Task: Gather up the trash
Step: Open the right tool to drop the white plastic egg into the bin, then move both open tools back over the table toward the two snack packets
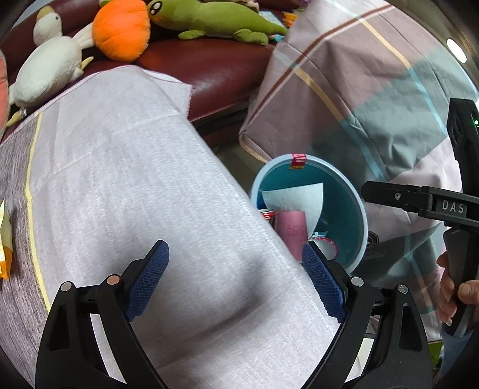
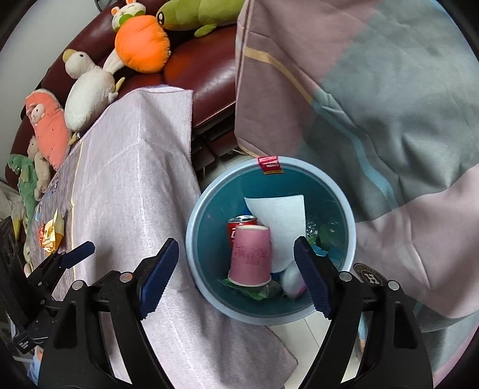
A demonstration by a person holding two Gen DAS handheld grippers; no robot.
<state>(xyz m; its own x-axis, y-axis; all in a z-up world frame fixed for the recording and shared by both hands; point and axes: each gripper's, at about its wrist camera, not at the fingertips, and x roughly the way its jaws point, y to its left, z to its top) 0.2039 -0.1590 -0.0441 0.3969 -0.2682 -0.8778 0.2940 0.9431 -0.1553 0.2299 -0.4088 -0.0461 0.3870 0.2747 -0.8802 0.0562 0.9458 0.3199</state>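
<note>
A light blue trash bin [image 2: 329, 179] stands on the floor beside the cloth-covered table [image 2: 125, 179]. Inside it a pink paper cup [image 2: 251, 257] sits upside down, with a red can [image 2: 239, 223], a white paper sheet [image 2: 281, 218] and green scraps around it. My right gripper [image 2: 236, 241] hangs open over the bin, and its pads touch nothing. My left gripper [image 1: 235, 244] is open above the tablecloth [image 1: 119, 179], empty, with the bin [image 1: 359, 203] and pink cup [image 1: 292, 230] just to its right. A crumpled yellow wrapper [image 2: 52, 233] lies on the table at the far left.
A dark red sofa [image 2: 203, 74] behind the table carries plush toys: a white duck [image 2: 86, 89], an orange carrot [image 2: 140, 48], a green lizard [image 2: 203, 15]. Plaid fabric [image 2: 374, 89] drapes close to the bin's right. A hand [image 1: 455, 287] grips the right tool's handle.
</note>
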